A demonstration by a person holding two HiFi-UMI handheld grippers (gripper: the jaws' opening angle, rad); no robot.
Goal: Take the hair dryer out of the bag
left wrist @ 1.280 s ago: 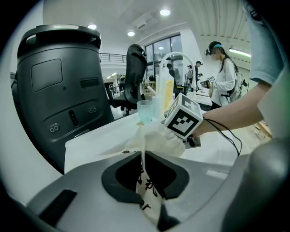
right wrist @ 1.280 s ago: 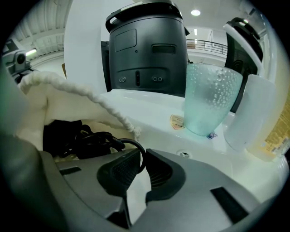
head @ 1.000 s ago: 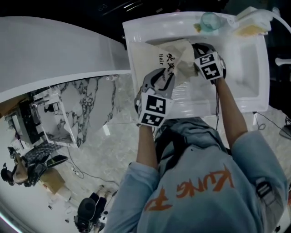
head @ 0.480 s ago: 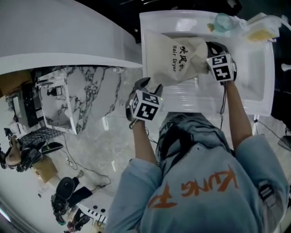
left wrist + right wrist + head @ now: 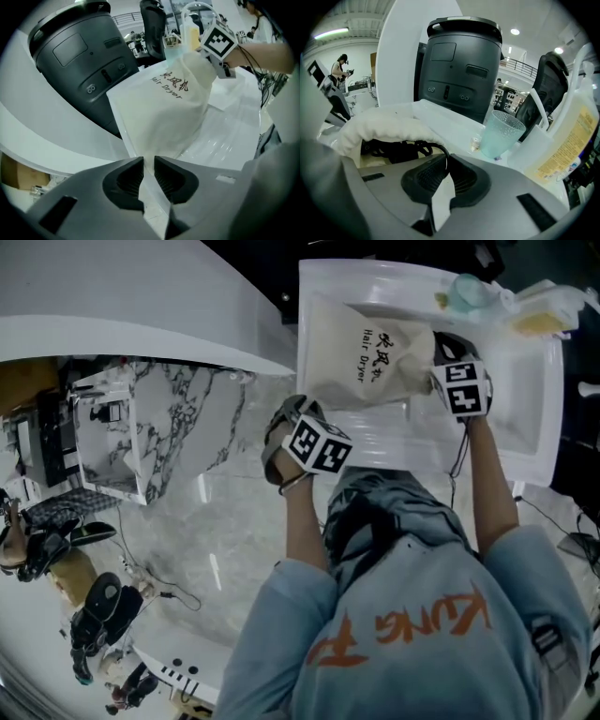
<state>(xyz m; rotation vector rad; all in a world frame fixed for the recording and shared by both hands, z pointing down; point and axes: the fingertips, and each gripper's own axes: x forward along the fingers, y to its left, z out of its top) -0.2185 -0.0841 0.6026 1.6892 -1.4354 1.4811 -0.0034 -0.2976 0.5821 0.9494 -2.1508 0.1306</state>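
A cream cloth bag (image 5: 370, 367) printed "Hair Dryer" lies across the white basin (image 5: 525, 399). The bag (image 5: 168, 108) rises from its near corner up to its mouth. My left gripper (image 5: 302, 409) sits at that near left corner, and in the left gripper view its jaws (image 5: 148, 161) are closing with the corner's fabric filling the narrow gap. My right gripper (image 5: 439, 345) holds the bag's mouth up, jaws (image 5: 445, 161) shut on the rim. A black cord (image 5: 398, 150) shows inside the open mouth (image 5: 379, 126). The dryer's body is hidden.
A teal tumbler (image 5: 501, 133) and a clear bottle with a yellow label (image 5: 567, 150) stand on the basin's far rim. A dark round bin (image 5: 89, 61) stands behind. A curved white counter (image 5: 122, 306) and marble floor (image 5: 216, 521) lie to the left.
My left gripper left the middle of the bag, swung left off the basin's edge and came to the bag's near corner. The bag now lies stretched flatter between both grippers.
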